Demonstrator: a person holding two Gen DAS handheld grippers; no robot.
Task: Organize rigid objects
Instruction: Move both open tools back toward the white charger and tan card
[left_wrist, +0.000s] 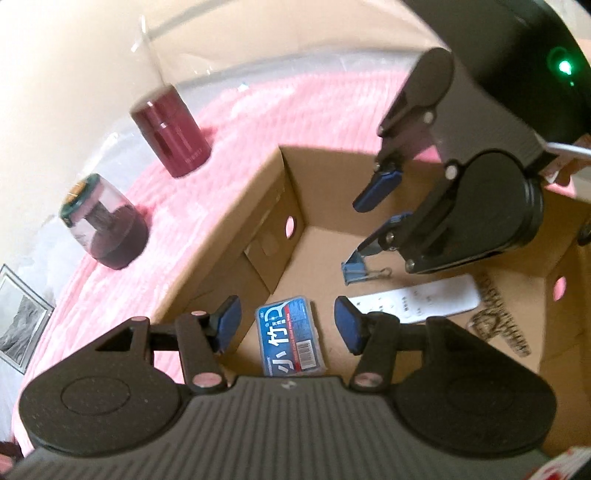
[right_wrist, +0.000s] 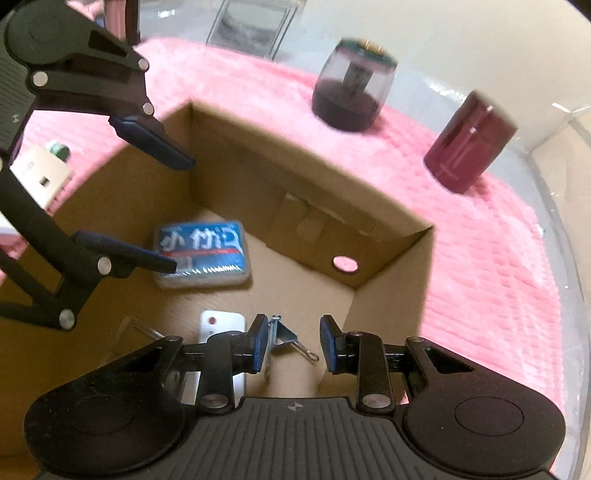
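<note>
An open cardboard box (left_wrist: 229, 225) (right_wrist: 391, 266) stands on a pink fluffy cover. Inside lie a blue floss-pick case (left_wrist: 291, 338) (right_wrist: 201, 253), a white remote (left_wrist: 417, 301) (right_wrist: 221, 325), a binder clip (left_wrist: 364, 267) (right_wrist: 286, 334) and a comb (left_wrist: 502, 325). My left gripper (left_wrist: 288, 326) (right_wrist: 173, 210) is open and empty above the blue case. My right gripper (right_wrist: 293, 343) (left_wrist: 380, 210) is open and empty above the binder clip. A dark red cylinder (left_wrist: 170, 133) (right_wrist: 467, 144) and a glass jar with a green lid (left_wrist: 103, 221) (right_wrist: 351, 88) stand on the cover outside the box.
A white charger block (right_wrist: 38, 173) lies left of the box in the right wrist view. A clear plastic piece (right_wrist: 133, 332) lies in the box beside the remote. A framed picture (left_wrist: 20, 317) stands at the far left. Pale walls surround the pink cover (left_wrist: 258, 110).
</note>
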